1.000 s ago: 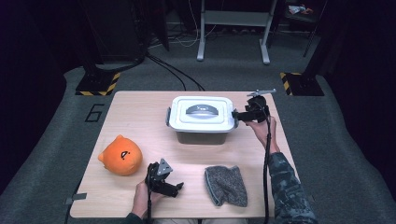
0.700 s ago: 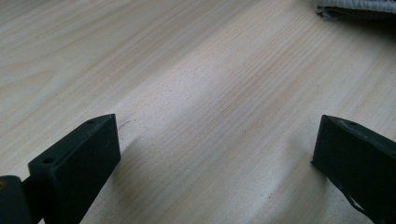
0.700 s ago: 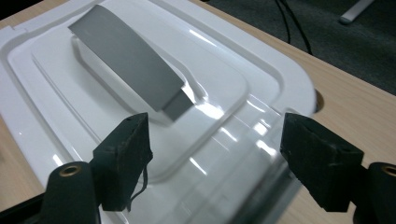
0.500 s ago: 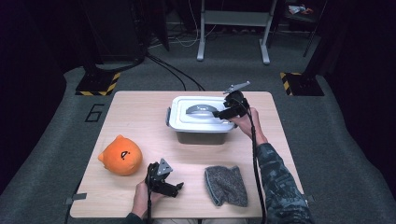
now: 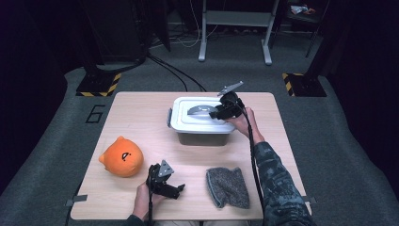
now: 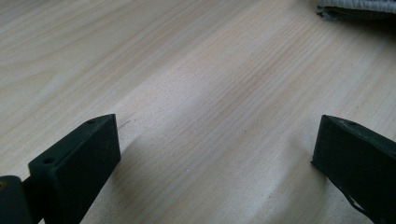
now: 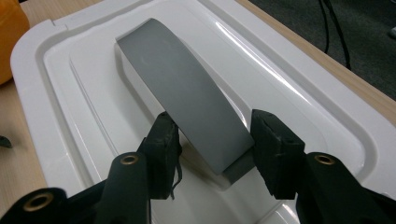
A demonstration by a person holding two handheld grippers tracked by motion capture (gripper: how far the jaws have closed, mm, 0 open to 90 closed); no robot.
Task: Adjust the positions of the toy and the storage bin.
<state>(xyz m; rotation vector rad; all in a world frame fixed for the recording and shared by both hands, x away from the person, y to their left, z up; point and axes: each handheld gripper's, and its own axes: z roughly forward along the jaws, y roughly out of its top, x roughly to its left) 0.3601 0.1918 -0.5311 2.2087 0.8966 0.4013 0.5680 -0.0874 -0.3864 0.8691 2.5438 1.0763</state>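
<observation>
My right tool (image 7: 212,135) has just been closing and now pinches the grey handle (image 7: 187,93); the white lid (image 5: 186,117) is not yet lifted, and my left tool (image 6: 215,154) rests open.

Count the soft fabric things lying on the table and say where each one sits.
2. The orange plush toy lies near the table's left edge, left of the left gripper. The grey cloth lies at the near edge, right of that gripper. The closed box may hide more.
</observation>
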